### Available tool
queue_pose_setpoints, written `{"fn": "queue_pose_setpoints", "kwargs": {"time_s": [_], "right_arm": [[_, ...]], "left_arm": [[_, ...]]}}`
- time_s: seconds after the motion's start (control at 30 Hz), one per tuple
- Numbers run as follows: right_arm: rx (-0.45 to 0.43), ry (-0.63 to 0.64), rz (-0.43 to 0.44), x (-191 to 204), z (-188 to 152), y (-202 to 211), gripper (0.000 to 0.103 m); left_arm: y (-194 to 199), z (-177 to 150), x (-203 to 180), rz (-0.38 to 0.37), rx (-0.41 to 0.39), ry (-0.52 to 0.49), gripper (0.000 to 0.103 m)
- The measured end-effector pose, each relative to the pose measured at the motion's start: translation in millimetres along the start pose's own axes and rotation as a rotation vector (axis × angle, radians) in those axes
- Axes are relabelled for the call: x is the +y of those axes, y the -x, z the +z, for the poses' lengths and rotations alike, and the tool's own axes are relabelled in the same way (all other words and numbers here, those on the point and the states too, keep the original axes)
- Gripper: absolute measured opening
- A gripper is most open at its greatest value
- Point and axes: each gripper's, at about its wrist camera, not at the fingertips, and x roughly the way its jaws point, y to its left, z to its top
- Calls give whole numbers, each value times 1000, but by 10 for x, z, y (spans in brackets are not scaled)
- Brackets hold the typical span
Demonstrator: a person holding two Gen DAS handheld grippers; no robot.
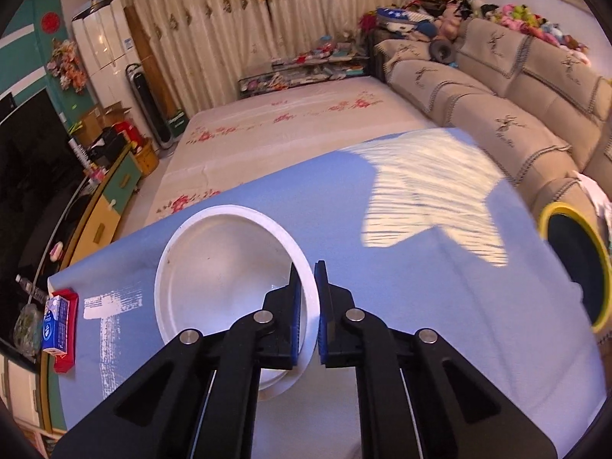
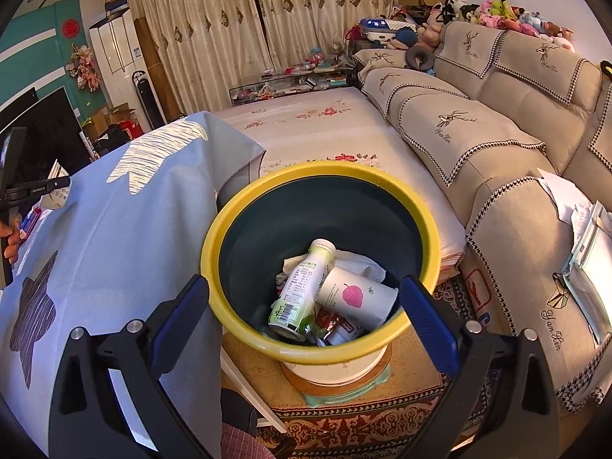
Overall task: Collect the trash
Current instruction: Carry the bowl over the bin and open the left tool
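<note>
The left gripper (image 1: pixel 310 306) has its two blue-padded jaws pinched on the near right rim of one white paper bowl (image 1: pixel 229 287), one pad inside the rim and one outside. The bowl sits mouth up on the blue tablecloth (image 1: pixel 420 306), and its near edge is hidden behind the black gripper linkage. Nothing shows inside it beyond a few small specks.

The right gripper (image 2: pixel 306 306) holds nothing, its jaws spread wide on either side of one yellow-rimmed trash bin (image 2: pixel 244 206) with a dark inner wall. The bin stands beside the table on a round stool (image 2: pixel 344 378), just off the cloth's hanging edge.

Inside the bin lie two containers. One green-and-white drink bottle (image 2: pixel 302 287) leans with its long axis running from the capped end, up and away, down to its base at the near left. One white paper cup (image 2: pixel 355 298) with a pink leaf print lies on its side across the bottle, its long axis running left to right. Under them are crumpled white paper (image 2: pixel 363 264) and red wrappers (image 2: pixel 329 321), too jumbled to count.

At the table's left edge, one blue carton (image 1: pixel 53 321) rests on a red packet (image 1: pixel 67 355). In the left wrist view the bin is cut off at the right border. The other gripper and a hand (image 2: pixel 11 241) are partly cropped at the right wrist view's left edge.
</note>
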Motion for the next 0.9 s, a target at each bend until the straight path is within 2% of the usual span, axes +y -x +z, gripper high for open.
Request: {"fn": "queue_pose_setpoints", "kwargs": {"time_s": [0.13, 0.27, 0.4, 0.67, 0.9], "right_arm": [[-19, -28, -22, -130, -112, 171, 95], [-35, -50, -43, -301, -206, 314, 95], [-56, -87, -51, -500, -292, 468, 95], [-83, -160, -59, -850, -473, 678, 95], [-63, -189, -58, -1052, -624, 671, 95]], "left_arm": [[431, 39, -510, -97, -57, -69, 7], [810, 155, -1170, -226, -101, -154, 8], [997, 270, -1896, -362, -92, -231, 8], [852, 324, -3152, -502, -18, -327, 8], [338, 447, -3798, -510, 52, -346, 8]]}}
